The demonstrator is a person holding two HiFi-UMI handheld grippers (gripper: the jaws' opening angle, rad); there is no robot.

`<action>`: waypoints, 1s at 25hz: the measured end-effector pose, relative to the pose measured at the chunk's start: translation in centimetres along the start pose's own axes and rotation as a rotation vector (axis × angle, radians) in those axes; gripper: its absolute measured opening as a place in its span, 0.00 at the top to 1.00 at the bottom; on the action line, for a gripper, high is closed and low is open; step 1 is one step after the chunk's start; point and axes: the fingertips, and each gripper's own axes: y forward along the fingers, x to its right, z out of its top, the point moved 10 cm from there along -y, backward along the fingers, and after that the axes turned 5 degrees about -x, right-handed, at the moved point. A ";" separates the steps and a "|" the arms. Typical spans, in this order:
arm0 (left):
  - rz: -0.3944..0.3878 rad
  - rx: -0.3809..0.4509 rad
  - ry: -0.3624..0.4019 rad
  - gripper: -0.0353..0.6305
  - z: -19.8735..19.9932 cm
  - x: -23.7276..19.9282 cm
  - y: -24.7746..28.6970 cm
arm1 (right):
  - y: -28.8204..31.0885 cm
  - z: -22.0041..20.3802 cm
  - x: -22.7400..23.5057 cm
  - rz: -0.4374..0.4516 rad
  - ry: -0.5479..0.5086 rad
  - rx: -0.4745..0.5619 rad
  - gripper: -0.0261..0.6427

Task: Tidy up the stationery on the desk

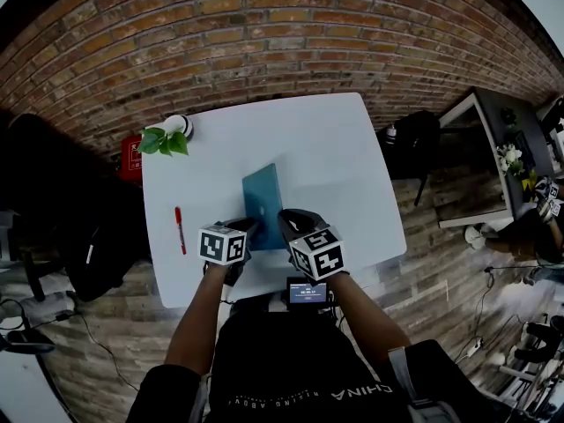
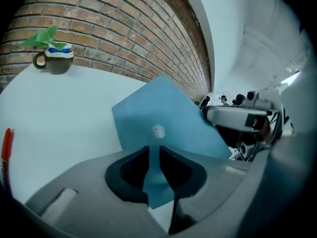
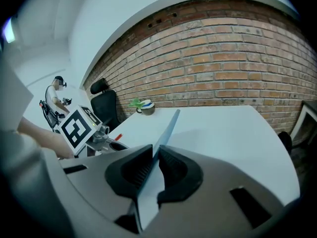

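The blue notebook [image 1: 263, 196] is pinched thinly by left gripper [image 2: 157, 162] and right gripper [image 3: 154, 165]; it could be dropped if pulled unevenly.

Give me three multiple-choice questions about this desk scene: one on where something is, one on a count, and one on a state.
1. Where does the red pen lie?
A) on the white table, left of the blue notebook
B) on top of the notebook
C) at the table's right edge

2. How many pens are on the table?
A) three
B) one
C) none

3. What is the right gripper doing?
A) hanging open and empty
B) gripping the pen
C) its fingers are shut on the notebook's edge

Answers: A, the head view shows the pen lying apart from the notebook, to its left. B, only the one red pen shows. C, the right gripper view shows the thin blue edge pinched between the fingers.
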 end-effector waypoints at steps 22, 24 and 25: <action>0.000 0.103 -0.036 0.65 10.2 1.6 -5.8 | 1.3 2.7 -5.6 0.053 -0.090 0.052 0.89; 0.030 0.075 -0.033 0.65 10.3 1.5 -5.6 | 1.4 2.9 -6.0 0.058 -0.095 0.047 0.89; 0.044 0.057 -0.034 0.65 10.3 1.4 -5.4 | 1.5 2.9 -6.2 0.062 -0.098 0.045 0.89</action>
